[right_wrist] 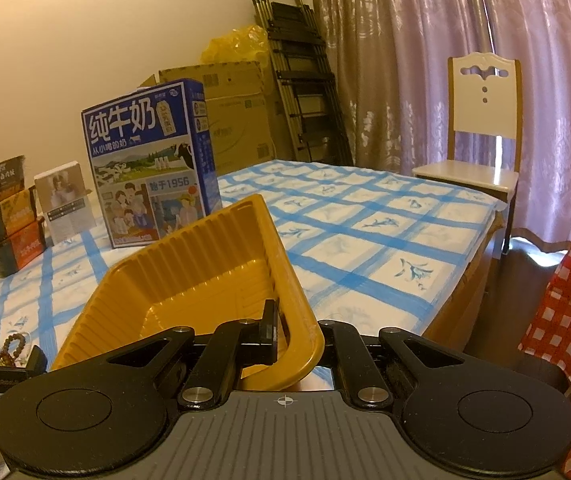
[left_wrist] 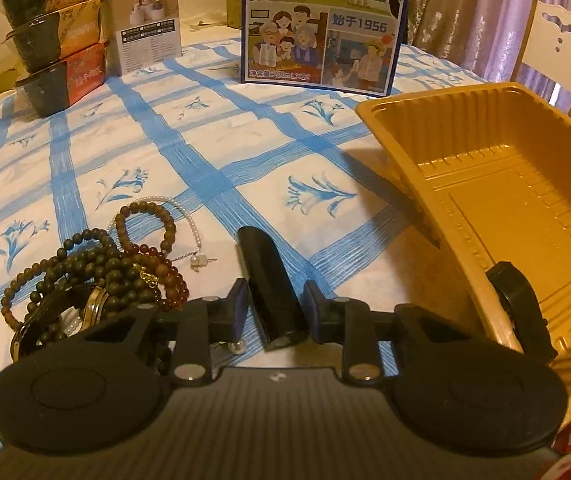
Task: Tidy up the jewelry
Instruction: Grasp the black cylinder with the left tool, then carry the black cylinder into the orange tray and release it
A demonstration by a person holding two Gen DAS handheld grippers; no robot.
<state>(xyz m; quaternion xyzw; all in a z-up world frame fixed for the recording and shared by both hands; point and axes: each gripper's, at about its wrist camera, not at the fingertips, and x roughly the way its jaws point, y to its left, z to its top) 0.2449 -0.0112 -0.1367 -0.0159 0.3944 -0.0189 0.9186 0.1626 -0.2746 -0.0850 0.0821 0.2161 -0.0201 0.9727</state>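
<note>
A pile of jewelry (left_wrist: 97,276) lies on the blue-checked cloth at the left: dark bead bracelets, a red-brown bead string, a watch and a white pearl strand (left_wrist: 181,216). A black cylinder (left_wrist: 271,292) lies between the fingers of my left gripper (left_wrist: 273,312), which stand close on both sides without clear contact. My right gripper (right_wrist: 285,336) is shut on the near wall of a yellow plastic tray (right_wrist: 205,264) and holds it tilted up. The tray also shows in the left wrist view (left_wrist: 505,184), with the right gripper's finger (left_wrist: 513,292) on its rim.
A blue milk carton box (left_wrist: 321,20) stands at the back of the table, with stacked black food bowls (left_wrist: 49,40) and a small white box (left_wrist: 145,24) to its left. A chair (right_wrist: 481,132), a folded ladder (right_wrist: 297,80) and cardboard boxes stand beyond the table.
</note>
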